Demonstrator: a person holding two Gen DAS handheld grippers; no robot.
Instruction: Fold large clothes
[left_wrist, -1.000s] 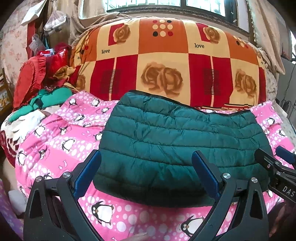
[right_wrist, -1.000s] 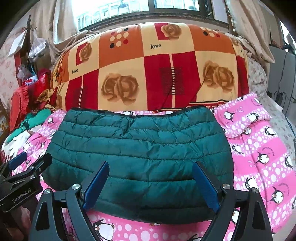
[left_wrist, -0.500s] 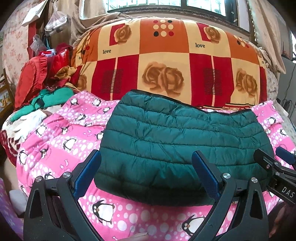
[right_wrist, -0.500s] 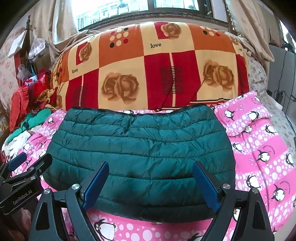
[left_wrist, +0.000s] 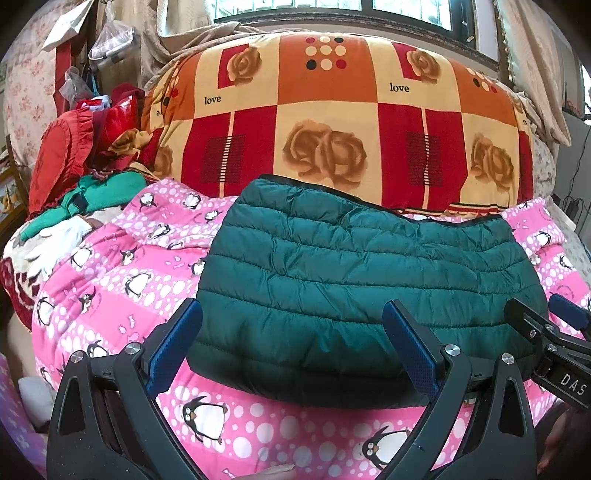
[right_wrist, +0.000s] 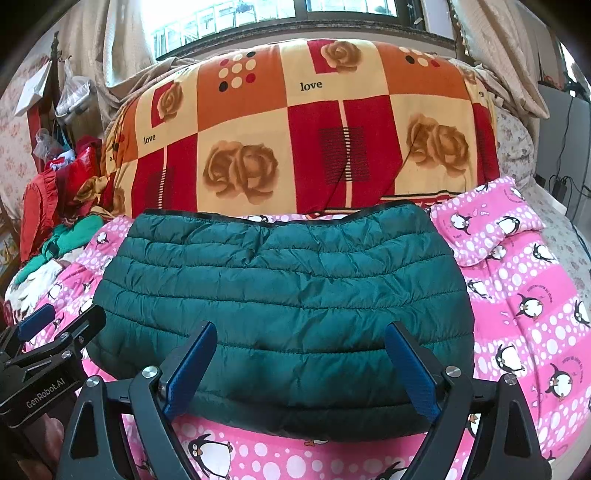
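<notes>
**Item: green quilted jacket, folded, on bed**

Location: the green puffer jacket (left_wrist: 354, 295) lies flat in a compact bundle on the pink penguin blanket (left_wrist: 122, 291), its far edge against the rolled rose-patterned quilt (left_wrist: 332, 129).

Handling, by my reckoning: light, soft, springy with fill; the shell looks slick, so thin pinches may slip. Best taken at the near corners or along a stitched seam, biting well in.

Left gripper (left_wrist: 291, 350): jaws spread wide, holding nothing, just short of the near edge.

Right gripper (right_wrist: 301, 363): likewise spread, empty, alongside.

Beside: heaped red and green clothes (left_wrist: 85, 173).
</notes>
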